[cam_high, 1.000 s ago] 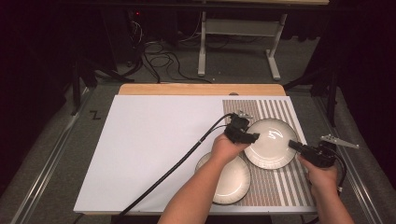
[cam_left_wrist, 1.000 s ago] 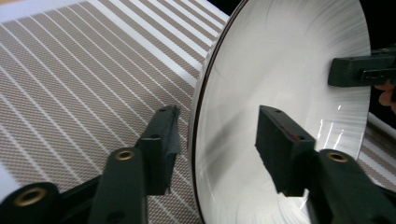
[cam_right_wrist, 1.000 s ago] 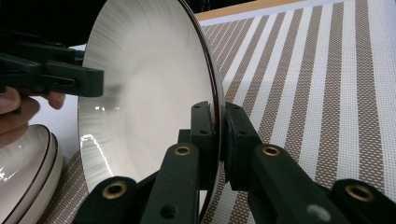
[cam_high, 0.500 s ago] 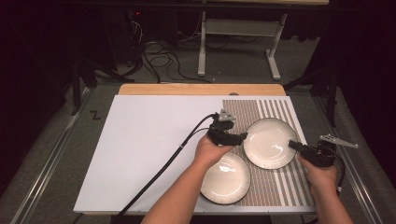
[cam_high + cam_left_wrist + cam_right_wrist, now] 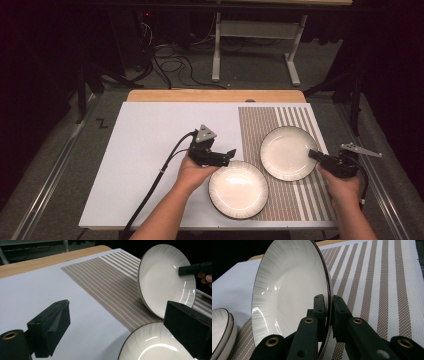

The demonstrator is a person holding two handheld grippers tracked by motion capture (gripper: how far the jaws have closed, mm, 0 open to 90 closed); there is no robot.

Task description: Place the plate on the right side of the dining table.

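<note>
A white plate with a dark rim [image 5: 286, 151] stands tilted on the striped placemat [image 5: 260, 125], and my right gripper [image 5: 314, 154] is shut on its right rim. In the right gripper view the jaws [image 5: 329, 312] pinch that plate [image 5: 287, 290] by its edge. A second plate of the same kind [image 5: 238, 189] lies flat at the mat's near left corner. My left gripper [image 5: 227, 156] hovers just left of it; its jaws have just been opening and nothing is between them. The left gripper view has its jaws [image 5: 120, 327] wide apart over the near plate [image 5: 155, 345], with the tilted plate [image 5: 162, 280] beyond.
A white board [image 5: 150, 150] covers the table, with a wooden strip [image 5: 215, 95] along the far edge. The left gripper's black cable [image 5: 155, 185] runs across the board toward the near edge. At the left of the right gripper view, the near plate [image 5: 220, 332] shows two dark rims.
The left gripper has come away from the tilted plate's left rim, moved left across the mat onto the white board, and its jaws have opened. The right gripper and its plate have stayed put.
</note>
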